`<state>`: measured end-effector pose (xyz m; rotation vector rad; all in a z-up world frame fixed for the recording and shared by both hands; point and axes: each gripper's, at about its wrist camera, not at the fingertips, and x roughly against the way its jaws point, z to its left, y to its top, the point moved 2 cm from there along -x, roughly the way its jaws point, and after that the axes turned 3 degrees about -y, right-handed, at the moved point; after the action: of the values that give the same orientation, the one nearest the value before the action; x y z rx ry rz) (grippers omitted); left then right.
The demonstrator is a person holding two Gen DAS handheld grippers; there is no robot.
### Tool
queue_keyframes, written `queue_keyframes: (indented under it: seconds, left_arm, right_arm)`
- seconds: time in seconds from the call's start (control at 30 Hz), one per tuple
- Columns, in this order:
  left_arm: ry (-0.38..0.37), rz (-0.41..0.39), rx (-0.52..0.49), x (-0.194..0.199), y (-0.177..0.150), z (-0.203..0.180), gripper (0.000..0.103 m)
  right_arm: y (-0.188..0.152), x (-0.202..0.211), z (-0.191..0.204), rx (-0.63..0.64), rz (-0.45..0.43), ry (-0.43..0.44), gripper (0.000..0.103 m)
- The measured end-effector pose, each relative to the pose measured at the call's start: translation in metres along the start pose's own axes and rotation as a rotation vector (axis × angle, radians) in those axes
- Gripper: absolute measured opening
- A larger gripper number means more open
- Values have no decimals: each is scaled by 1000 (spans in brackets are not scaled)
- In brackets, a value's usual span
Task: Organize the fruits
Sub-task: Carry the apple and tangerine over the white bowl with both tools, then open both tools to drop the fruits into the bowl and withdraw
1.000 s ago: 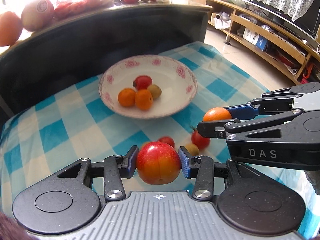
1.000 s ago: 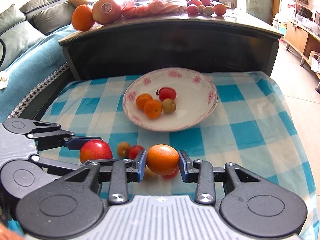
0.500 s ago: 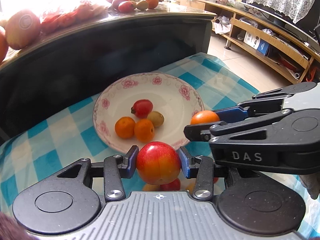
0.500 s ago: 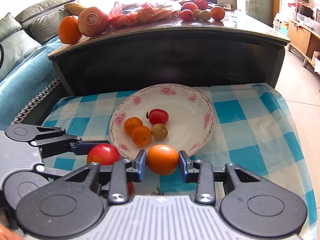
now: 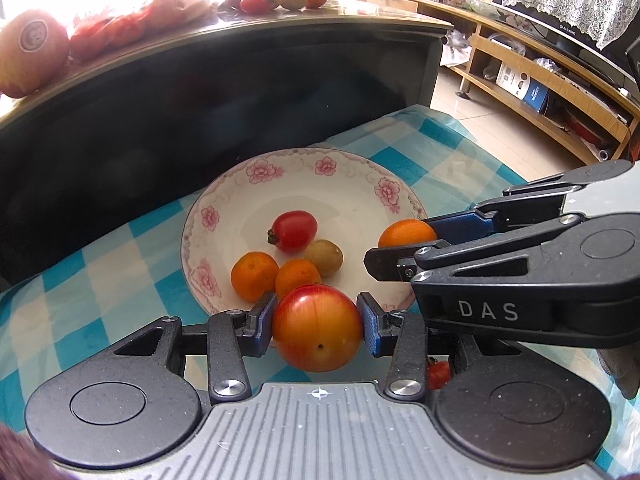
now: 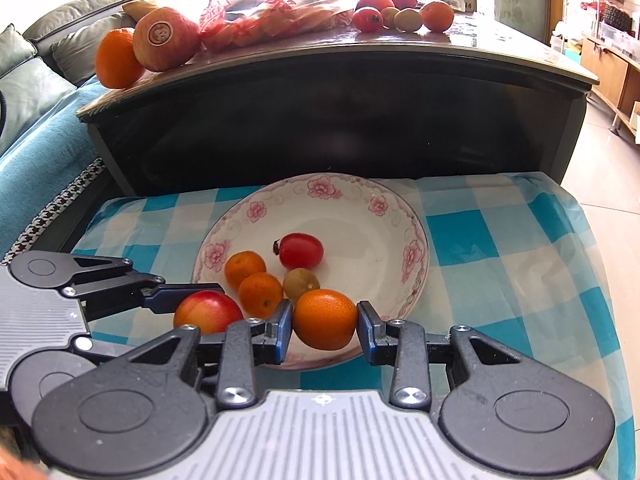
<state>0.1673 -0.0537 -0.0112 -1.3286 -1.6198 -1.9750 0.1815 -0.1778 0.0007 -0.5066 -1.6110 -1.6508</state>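
Left gripper [image 5: 318, 320], bottom centre of the left wrist view: fingers clamped on a red-yellow apple [image 5: 317, 328], held just above the near rim of the floral plate [image 5: 256, 172]. Same apple [image 6: 208, 312] visible at lower left of the right wrist view, between the left gripper's blue pads.

Right gripper [image 6: 325, 326], bottom centre of the right wrist view: fingers clamped on an orange [image 6: 325, 319], poised over the near part of the plate [image 6: 320, 188]. Same orange [image 5: 407, 233] seen at centre right of the left wrist view, over the plate's right rim.

Plate contents, centre of both views: one red cherry tomato [image 5: 294, 230], one small brownish-green fruit [image 5: 325, 257], two small mandarins [image 5: 254, 270] side by side, the four clustered and touching.

Plate resting on a blue-and-white checked cloth [image 6: 500, 240]. One more small red tomato [image 5: 439, 374] on the cloth, partly hidden behind the left gripper, lower right of centre.

Dark desk [image 6: 340, 52] across the upper frame: large oranges [image 6: 116, 58], a red mesh bag of fruit [image 6: 260, 24], several small fruits [image 6: 400, 16].
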Motion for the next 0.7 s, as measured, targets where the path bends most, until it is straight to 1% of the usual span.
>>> queue_keyframes:
  seconds: [0.23,0.53,0.7]
  left_arm:
    - [4,3,-4,-8,2,1,52]
    - [39,12,5,-18,4,7,52]
    - [52,6,36,-19,6,16,52]
  right_arm:
    - [6,-10,0,7,11,7,38]
    - [8,-22,-2,-1,31,14,38]
    - [11,-20,-4,-6,10,15,38]
